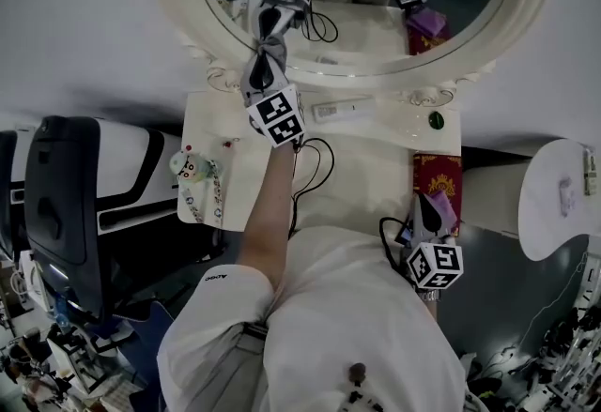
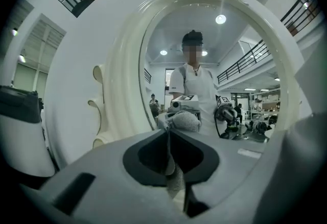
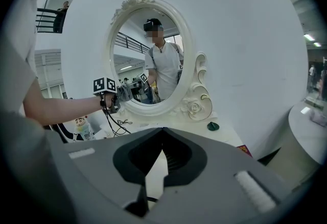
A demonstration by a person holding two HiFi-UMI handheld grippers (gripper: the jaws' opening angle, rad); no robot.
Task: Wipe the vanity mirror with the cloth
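A pale wall [image 1: 84,35] filled the background, and against it stood the oval vanity mirror [image 1: 347,68] in its cream, scroll-carved frame. Below the frame lay the cream table top [image 1: 376,161]. The person in a white shirt [image 1: 329,307] stood close to the table, left arm stretched towards the glass.

The left gripper [image 1: 263,58] was raised to the lower left part of the mirror, its jaws clamped together on the grey cloth [image 2: 185,120]. The cloth bunched out past the jaw tips against the glass, just inside the frame, with its reflection meeting it. The right gripper [image 1: 430,211] hung low by the person's right side, well apart from the mirror, its jaws closed tip to tip with nothing between them. It was above a red patterned item [image 1: 437,177] at the table's right edge.

A white oblong object [image 1: 343,109] lay just below the frame. A small figurine [image 1: 191,166] stood on the table's left side, and a little dark green object [image 1: 436,120] sat near the right corner
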